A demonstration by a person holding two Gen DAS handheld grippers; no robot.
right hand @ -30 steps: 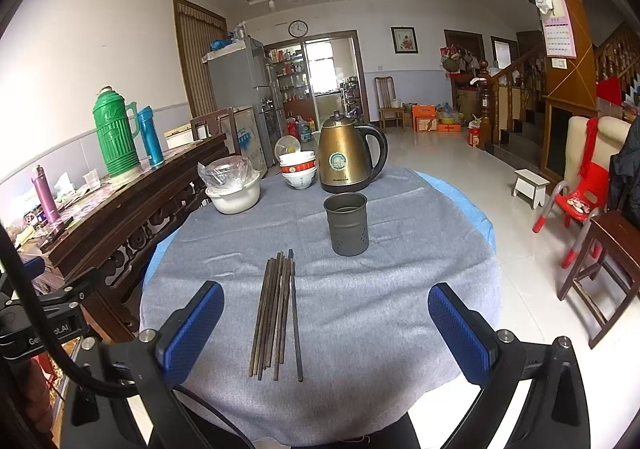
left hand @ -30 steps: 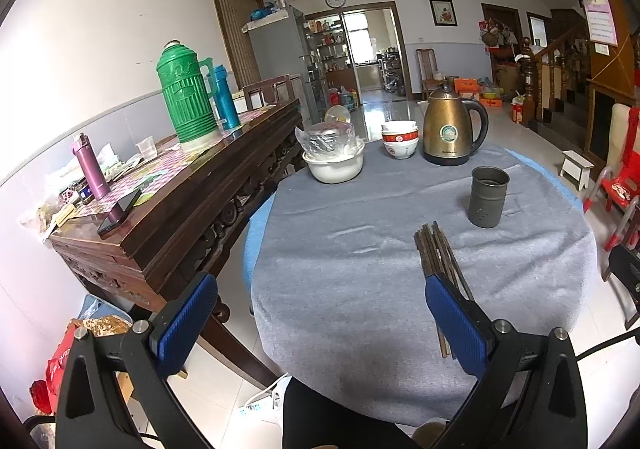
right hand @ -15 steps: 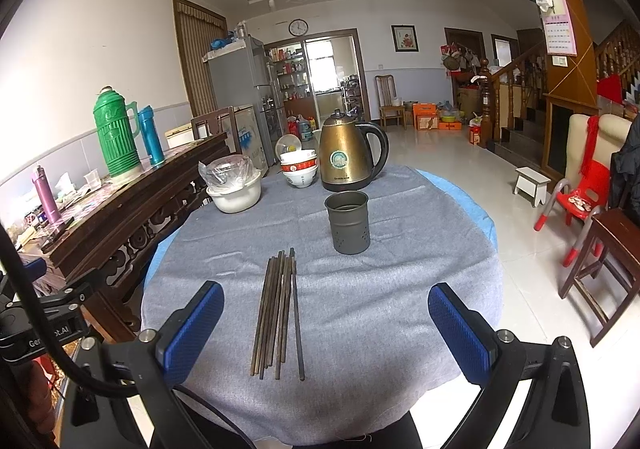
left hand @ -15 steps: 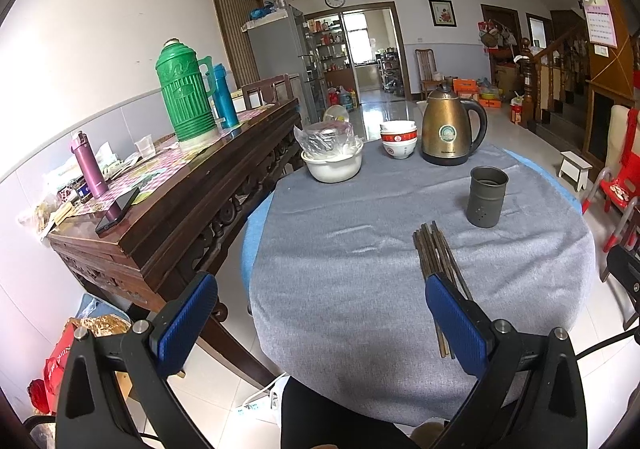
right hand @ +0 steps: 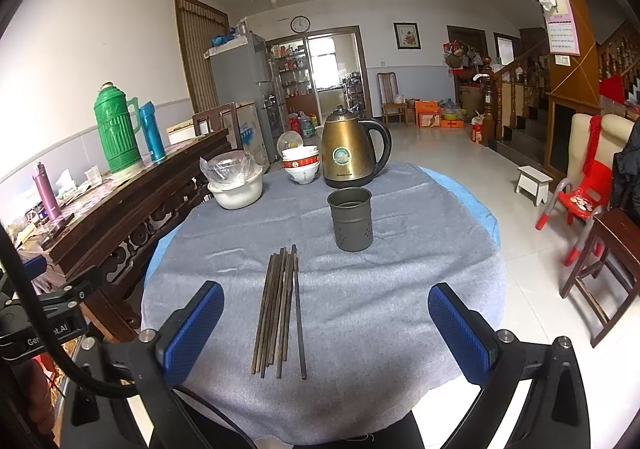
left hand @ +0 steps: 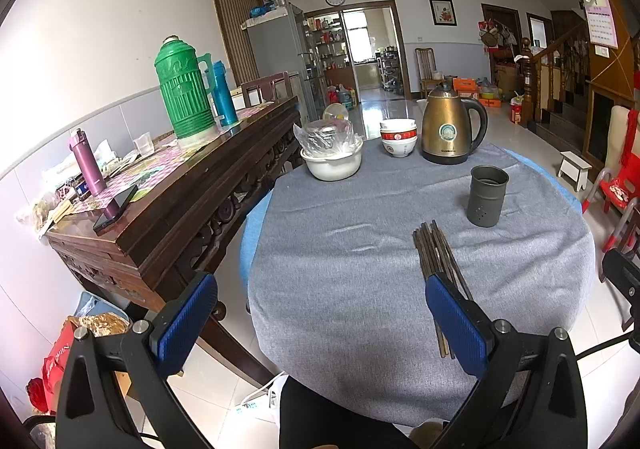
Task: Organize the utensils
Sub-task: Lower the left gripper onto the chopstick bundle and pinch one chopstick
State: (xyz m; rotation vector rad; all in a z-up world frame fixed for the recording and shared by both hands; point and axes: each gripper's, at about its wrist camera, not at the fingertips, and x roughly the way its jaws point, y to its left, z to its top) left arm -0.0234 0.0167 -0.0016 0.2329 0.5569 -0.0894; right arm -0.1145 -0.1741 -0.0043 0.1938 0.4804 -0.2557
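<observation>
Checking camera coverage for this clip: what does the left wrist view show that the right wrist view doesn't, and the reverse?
Only the left wrist view shows the phone on the sideboard and the red bag on the floor.
Only the right wrist view shows the chopsticks unobstructed, plus the wooden chair.
Both show the grey holder cup, gold kettle, stacked bowls, green thermos, and an open gripper.

Tablecloth point(right hand: 360, 289) grey matt cloth. Chopsticks point(right hand: 280, 309) dark, dull. Holder cup point(right hand: 351, 219) matt grey metal, perforated. Kettle point(right hand: 350, 149) glossy bronze metal. Side table point(left hand: 180, 185) polished wood.
</observation>
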